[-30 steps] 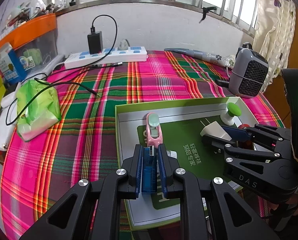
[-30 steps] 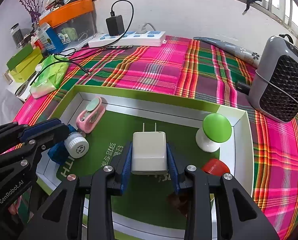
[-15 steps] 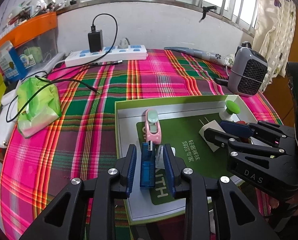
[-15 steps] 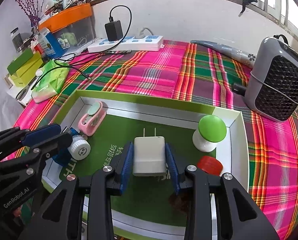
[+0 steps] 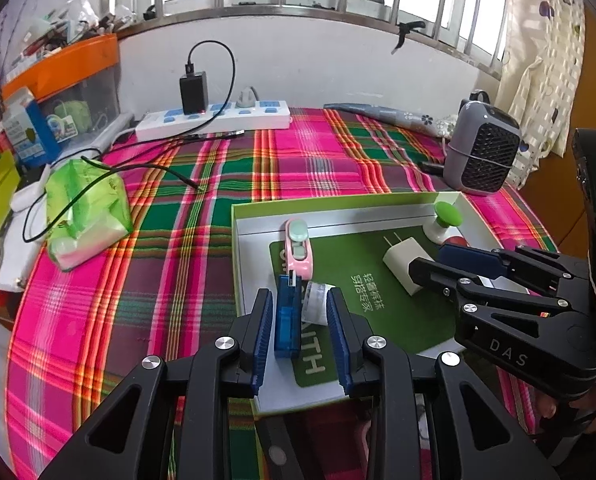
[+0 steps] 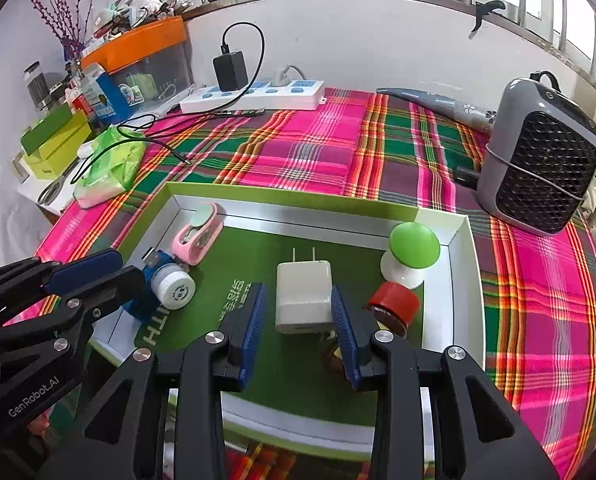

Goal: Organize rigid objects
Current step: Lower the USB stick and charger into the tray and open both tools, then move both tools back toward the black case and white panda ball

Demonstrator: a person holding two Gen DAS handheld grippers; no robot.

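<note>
Both grippers spread over the tray.
Left gripper straddles the blue USB stick, lengthwise between pads, seemingly untouched; right gripper wide around charger.

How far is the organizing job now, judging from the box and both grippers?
Mostly done: the green box holds the pink clip, mushroom toy and red-capped bottle. Both hand-held grippers, left and right, are open around the blue USB device and white charger. Only withdrawing seems left.

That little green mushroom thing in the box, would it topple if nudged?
Probably. The mushroom stands upright with a wide green cap on a narrower white base, so it looks top-heavy. Its round cap might let it roll once down. It looks like hard plastic, likely light.
</note>
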